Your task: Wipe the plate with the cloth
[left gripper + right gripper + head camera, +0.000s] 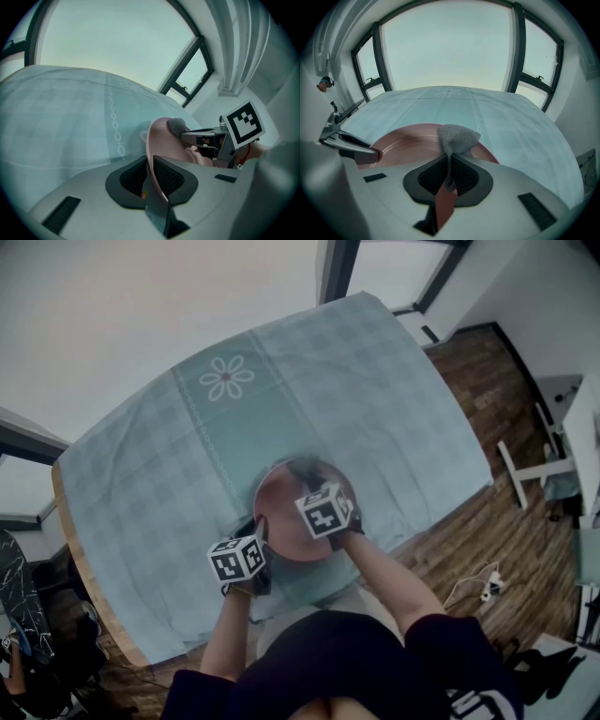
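We're in a home-like dining room: table under a checked flower tablecloth, wood floor right, big windows on the far side.

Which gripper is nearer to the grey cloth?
Right. The right gripper is shut on the cloth over the plate; the left gripper clamps the plate's rim, apart from the cloth.
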The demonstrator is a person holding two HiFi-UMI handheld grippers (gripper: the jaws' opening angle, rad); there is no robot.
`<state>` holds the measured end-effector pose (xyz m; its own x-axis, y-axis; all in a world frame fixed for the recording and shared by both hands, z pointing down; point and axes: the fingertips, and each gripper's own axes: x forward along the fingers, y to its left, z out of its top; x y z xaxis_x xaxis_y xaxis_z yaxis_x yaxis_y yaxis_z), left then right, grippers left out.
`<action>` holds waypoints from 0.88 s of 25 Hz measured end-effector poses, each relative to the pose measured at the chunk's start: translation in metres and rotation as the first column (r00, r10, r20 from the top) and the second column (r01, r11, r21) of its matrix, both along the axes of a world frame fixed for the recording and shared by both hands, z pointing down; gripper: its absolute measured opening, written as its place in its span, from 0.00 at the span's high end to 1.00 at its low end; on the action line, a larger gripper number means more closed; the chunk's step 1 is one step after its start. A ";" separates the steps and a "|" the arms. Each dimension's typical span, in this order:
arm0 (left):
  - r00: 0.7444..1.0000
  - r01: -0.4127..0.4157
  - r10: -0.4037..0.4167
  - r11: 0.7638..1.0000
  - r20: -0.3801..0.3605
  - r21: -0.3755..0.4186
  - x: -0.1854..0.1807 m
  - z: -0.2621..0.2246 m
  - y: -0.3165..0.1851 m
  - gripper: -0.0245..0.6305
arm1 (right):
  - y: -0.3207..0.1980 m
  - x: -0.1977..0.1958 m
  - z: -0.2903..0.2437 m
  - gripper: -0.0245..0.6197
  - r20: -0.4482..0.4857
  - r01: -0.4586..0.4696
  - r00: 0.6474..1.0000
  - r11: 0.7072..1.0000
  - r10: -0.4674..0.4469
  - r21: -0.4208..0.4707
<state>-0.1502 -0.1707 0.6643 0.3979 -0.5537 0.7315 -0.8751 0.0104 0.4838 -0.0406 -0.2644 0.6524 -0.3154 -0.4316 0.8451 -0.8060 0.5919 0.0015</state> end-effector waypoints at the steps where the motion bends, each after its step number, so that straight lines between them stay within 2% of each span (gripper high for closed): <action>1: 1.000 0.000 0.000 1.000 -0.001 0.000 0.000 0.000 0.000 0.88 | 0.001 -0.004 0.000 0.91 0.005 0.014 1.000 1.000 -0.014 0.001; 13: 1.000 0.011 -0.011 1.000 0.002 -0.005 -0.001 0.000 0.000 0.88 | 0.040 -0.043 -0.001 0.91 0.014 0.206 0.978 0.979 -0.206 -0.002; 22: 1.000 0.021 -0.021 1.000 -0.004 -0.008 -0.001 0.001 0.001 0.88 | 0.066 -0.052 -0.003 0.91 0.025 0.253 0.967 0.967 -0.252 -0.018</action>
<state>-0.1514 -0.1695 0.6650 0.3890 -0.5559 0.7346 -0.8729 0.0325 0.4868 -0.0924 -0.1988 0.6496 -0.4304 -0.3178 0.8448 -0.6302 0.7759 -0.0292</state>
